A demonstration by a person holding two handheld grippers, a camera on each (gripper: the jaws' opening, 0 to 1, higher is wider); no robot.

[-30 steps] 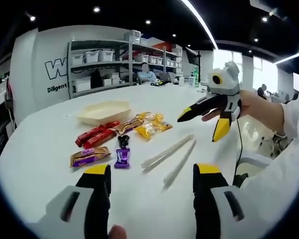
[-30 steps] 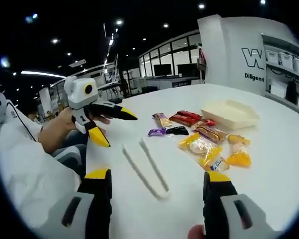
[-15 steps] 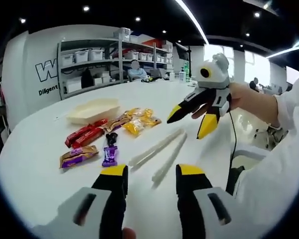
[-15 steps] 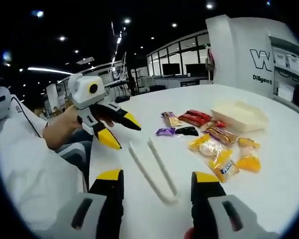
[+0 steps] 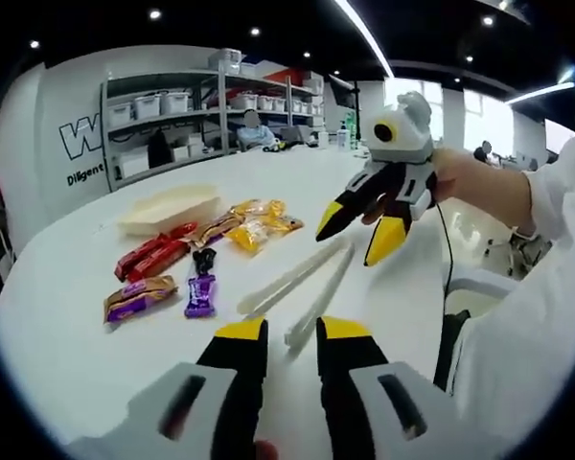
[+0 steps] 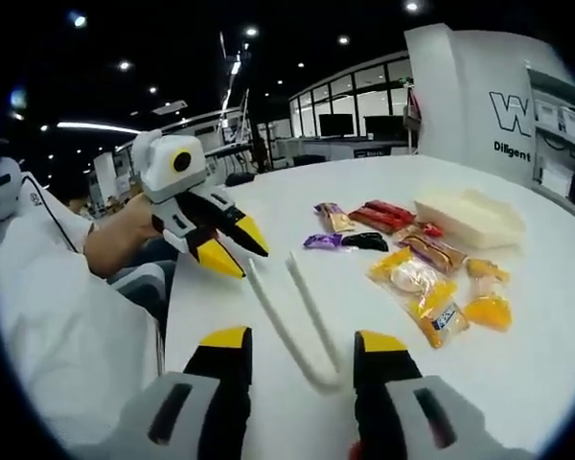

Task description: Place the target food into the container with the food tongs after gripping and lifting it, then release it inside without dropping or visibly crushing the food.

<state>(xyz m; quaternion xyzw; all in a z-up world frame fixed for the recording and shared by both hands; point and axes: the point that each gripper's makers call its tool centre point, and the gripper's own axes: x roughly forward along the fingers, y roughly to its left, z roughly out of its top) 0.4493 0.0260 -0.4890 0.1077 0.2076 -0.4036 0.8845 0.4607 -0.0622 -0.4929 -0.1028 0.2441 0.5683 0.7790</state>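
food tongs (image 6: 295, 321), long pale plastic, lie untouched mid-worktop (image 6: 546, 355); right tongs (image 6: 297, 345) part-open near their bend, left tongs (image 5: 292, 331) nearly closed, empty. pinch both arms squarely.

Print on the snack wrappers (image 5: 140, 298) is too small to read, in either view. The wall lettering (image 5: 82, 137) is cut off by the left gripper view's rim, and by the right gripper view's edge as well. The tray (image 6: 471, 217) shows only its outer wall and rim; its inside cannot be judged. The shelf bins (image 5: 163, 103) are too small to tell their contents. The bench's far edge (image 6: 297, 169) blurs into the room. Behind the left gripper (image 5: 291, 332), the tongs' (image 5: 297, 281) near ends are partly hidden.
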